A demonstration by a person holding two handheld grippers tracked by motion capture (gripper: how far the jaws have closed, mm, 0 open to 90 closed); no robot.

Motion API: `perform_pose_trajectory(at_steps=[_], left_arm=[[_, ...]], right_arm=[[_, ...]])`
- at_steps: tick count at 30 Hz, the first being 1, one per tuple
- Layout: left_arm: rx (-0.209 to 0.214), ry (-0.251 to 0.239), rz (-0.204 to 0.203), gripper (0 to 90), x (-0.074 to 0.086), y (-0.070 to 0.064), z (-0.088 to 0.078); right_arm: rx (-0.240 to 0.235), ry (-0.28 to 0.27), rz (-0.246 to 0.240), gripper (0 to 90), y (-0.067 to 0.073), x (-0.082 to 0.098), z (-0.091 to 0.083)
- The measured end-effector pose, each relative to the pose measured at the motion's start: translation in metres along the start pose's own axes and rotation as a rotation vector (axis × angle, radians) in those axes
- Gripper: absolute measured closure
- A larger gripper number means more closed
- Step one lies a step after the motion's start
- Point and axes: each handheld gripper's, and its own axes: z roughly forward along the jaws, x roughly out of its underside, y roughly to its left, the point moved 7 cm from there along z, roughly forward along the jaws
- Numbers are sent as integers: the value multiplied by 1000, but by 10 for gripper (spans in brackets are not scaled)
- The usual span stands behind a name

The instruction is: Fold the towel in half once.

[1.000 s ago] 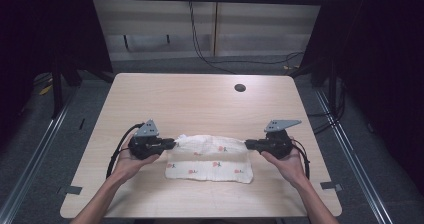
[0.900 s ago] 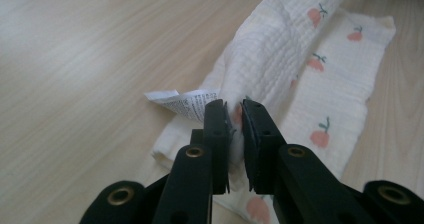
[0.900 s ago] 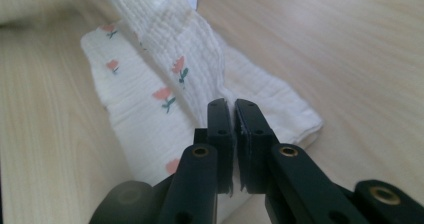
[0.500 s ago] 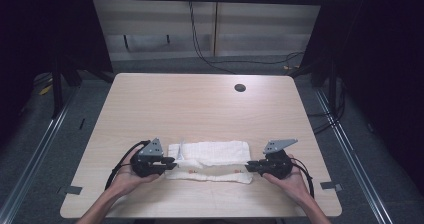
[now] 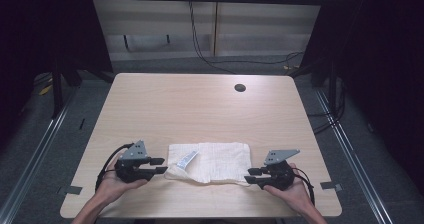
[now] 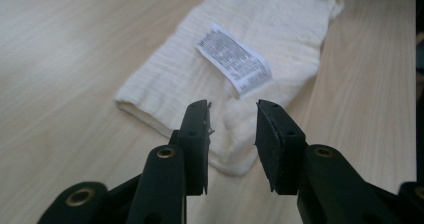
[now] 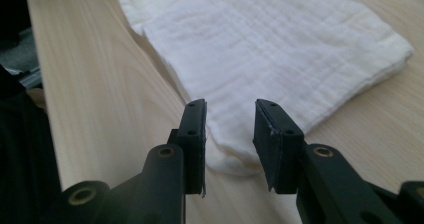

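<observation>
A white cloth [image 5: 215, 160] lies folded into a narrow strip near the table's front edge, with a printed label [image 5: 186, 159] on its left part. My left gripper [image 5: 161, 165] sits just off the cloth's left end and is open. In the left gripper view the jaws [image 6: 232, 119] have just been opening; the cloth [image 6: 170, 74] and its label [image 6: 234, 58] lie ahead, with no pad pressing on them. My right gripper [image 5: 251, 175] is at the cloth's right front corner, also open. Its jaws [image 7: 230, 116] have just been opening over the cloth [image 7: 280, 39] corner.
The light wooden table [image 5: 200, 109] has a round dark cable hole [image 5: 240, 87] at the back right. The person's hands come in over the front edge. Cables hang behind the table, and metal rails run along both sides on the floor.
The cloth's far edge was drawn toward the front edge, folding it narrower and hiding the red prints. Both grippers then let go, opened and moved slightly outward.
</observation>
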Motion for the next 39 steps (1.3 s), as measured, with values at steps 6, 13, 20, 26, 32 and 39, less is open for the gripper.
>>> perform_pose_trajectory(at_steps=[6,13,20,26,32,39], left_arm=[[-56,32,-55,689,-2,26,20],[8,113,-30,670,5,19,48],[22,134,-5,623,9,14,59],[28,134,-1,560,7,8,62],[36,136,-1,545,-1,4,65],[67,139,-12,528,-4,-4,77]], right_arm=[[22,-22,6,685,-1,-12,2],[51,44,25,595,-16,-16,31],[75,49,10,554,-18,-13,35],[129,53,1,703,-23,-10,32],[156,51,38,746,-38,-1,19],[177,43,96,715,-52,5,7]])
